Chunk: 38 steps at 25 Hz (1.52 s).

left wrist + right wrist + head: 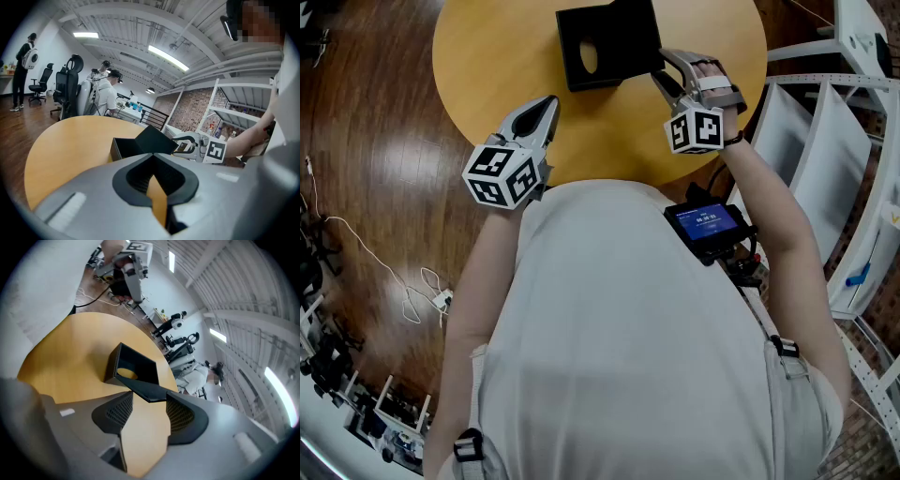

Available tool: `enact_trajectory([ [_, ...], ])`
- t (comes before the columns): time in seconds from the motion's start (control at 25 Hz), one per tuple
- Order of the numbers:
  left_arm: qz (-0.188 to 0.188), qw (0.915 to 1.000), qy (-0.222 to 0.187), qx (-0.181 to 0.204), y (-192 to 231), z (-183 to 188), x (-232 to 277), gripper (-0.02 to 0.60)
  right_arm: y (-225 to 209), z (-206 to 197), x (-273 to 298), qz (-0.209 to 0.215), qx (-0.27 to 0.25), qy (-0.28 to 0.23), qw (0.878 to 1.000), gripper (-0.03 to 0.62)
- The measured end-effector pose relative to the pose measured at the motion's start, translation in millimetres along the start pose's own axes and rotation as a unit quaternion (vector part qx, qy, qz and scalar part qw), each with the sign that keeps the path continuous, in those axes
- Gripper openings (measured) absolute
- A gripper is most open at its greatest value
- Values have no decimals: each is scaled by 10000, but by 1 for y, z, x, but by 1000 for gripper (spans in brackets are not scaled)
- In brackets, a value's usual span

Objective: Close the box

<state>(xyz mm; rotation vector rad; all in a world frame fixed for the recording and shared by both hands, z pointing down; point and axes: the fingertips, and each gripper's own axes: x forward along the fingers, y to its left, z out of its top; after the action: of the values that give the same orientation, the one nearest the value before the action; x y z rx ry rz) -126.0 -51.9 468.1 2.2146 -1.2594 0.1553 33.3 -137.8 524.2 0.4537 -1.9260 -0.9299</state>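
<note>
Overhead, from the head view, the box (578, 42) sat on the table (487, 56), toward its far edge, with its lid (633, 42) swung up and back. The right gripper (657, 64) was over the table at the lid's near corner. The left gripper (551, 101) hung above the table's near edge, well apart from the box.

From the left gripper view, the left gripper (151, 157) had its jaws together at the tips with nothing between them. Beyond it on the table stood the box (123, 147), its lid (154, 140) raised, and the right gripper (187, 143) was just beside the lid.

From the right gripper view, the right gripper (147, 400) had its jaws spread wide. The corner of the lid (150, 391) lay across the gap at their tips, and the pads did not look pressed on it. The box (136, 364) gaped open above the table (70, 362).

By my judgement the closing had barely begun: the lid had been reached but not lowered. It had yet to be swung over and pressed flat onto the box.
</note>
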Motion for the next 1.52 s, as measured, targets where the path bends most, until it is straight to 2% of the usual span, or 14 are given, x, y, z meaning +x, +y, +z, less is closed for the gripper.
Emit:
enact_trajectory([
  [0.12, 61, 9999, -42, -107, 4, -7, -10, 0, 5, 37, -9, 201, -608, -529, 9965, 187],
  [0.2, 96, 9998, -76, -168, 2, -12, -17, 0, 10, 60, -17, 395, -994, -903, 9902, 86],
  [0.32, 227, 9992, -230, -223, 4, -15, -27, 0, 14, 91, -11, 704, -1544, -1326, 9765, 53],
  [0.4, 319, 9986, -321, -278, 7, -15, -31, 0, 19, 103, 4, 913, -1645, -1463, 9712, 31],
  [0.48, 387, 9980, -364, -338, 10, -17, -33, 0, 25, 108, 16, 1123, -1440, -1499, 9717, 31],
  [0.56, 481, 9972, -398, -401, 15, -18, -32, 0, 27, 108, 24, 1361, -969, -1551, 9737, 31],
  [0.68, 591, 9966, -401, -414, 17, -25, -37, 0, 30, 103, 17, 1678, -148, -1607, 9725, 28],
  [0.76, 590, 9968, -399, -361, 15, -27, -45, 0, 30, 104, 5, 1704, 456, -1592, 9713, 28],
  [0.84, 530, 9975, -360, -298, 14, -24, -46, 0, 21, 102, 0, 1687, 1222, -1592, 9650, 23],
  [1.0, 327, 9990, -244, -166, 16, -10, -22, 0, -17, 88, -1, 1582, 2759, -1730, 9321, 11],
  [1.12, 155, 9998, -161, -1, 15, 1, -2, 0, -41, 76, -6, 1422, 3605, -1906, 9019, 11],
  [1.28, 9, 9994, -155, 311, 6, 18, 8, 0, -57, 73, -25, 1248, 4340, -2222, 8641, 12],
  [1.44, -93, 9984, -133, 535, -8, 23, 12, 0, -63, 75, -52, 1174, 4973, -2560, 8206, 14],
  [1.52, -157, 9978, -80, 640, -14, 22, 17, 0, -63, 75, -59, 1187, 5159, -2682, 8049, 14],
])
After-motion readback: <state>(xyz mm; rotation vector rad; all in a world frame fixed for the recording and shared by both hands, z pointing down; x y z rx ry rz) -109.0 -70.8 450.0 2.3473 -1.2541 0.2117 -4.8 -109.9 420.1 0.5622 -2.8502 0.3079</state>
